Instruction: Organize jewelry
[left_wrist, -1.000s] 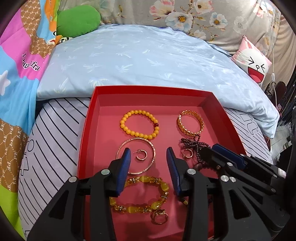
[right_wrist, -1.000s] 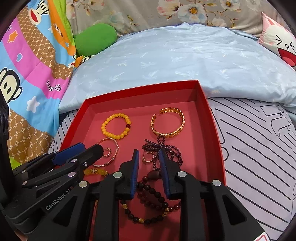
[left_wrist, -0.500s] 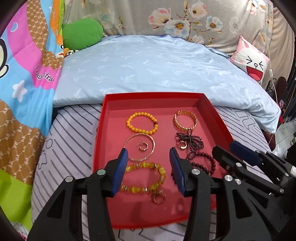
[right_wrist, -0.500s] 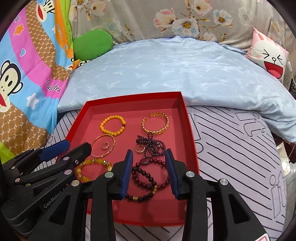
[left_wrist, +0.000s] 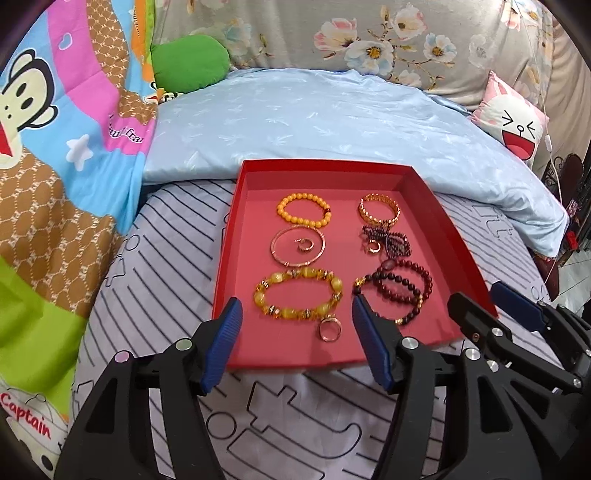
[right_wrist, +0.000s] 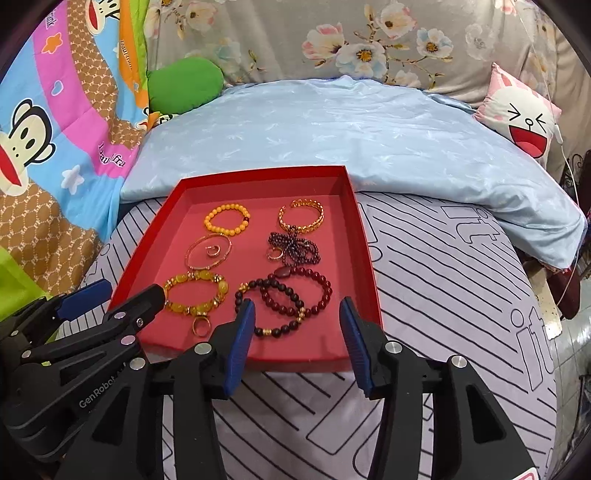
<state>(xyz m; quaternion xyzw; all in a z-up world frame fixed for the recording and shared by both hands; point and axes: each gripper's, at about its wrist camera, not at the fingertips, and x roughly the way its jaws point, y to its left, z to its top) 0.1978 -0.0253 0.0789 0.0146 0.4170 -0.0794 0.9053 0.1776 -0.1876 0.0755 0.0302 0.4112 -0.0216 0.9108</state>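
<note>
A red tray (left_wrist: 236, 206) (right_wrist: 364, 236) lies on the striped bed sheet and holds the jewelry in two columns. On the left lie an orange bead bracelet (left_wrist: 303, 215), a thin bangle (left_wrist: 298, 245) with a small earring inside it, and a yellow stone bracelet (left_wrist: 297, 294) with a ring (left_wrist: 330, 332). On the right lie a gold cuff (left_wrist: 379, 212), a dark bead cluster (left_wrist: 391, 242) and dark red bead bracelets (left_wrist: 397, 291) (right_wrist: 291, 299). My left gripper (left_wrist: 297, 314) is open and empty above the tray's near edge. My right gripper (right_wrist: 297, 314) is open and empty, beside it.
A pale blue quilt (left_wrist: 332, 122) lies behind the tray. A cartoon blanket (left_wrist: 55, 147) and a green cushion (left_wrist: 190, 62) are at the left. A bunny pillow (left_wrist: 513, 122) is at the right, near the bed's edge. Striped sheet (right_wrist: 461, 295) spreads right of the tray.
Both grippers have pulled back and up from the tray and opened wider. The right gripper's jaws were close around the dark beads and have let go.
</note>
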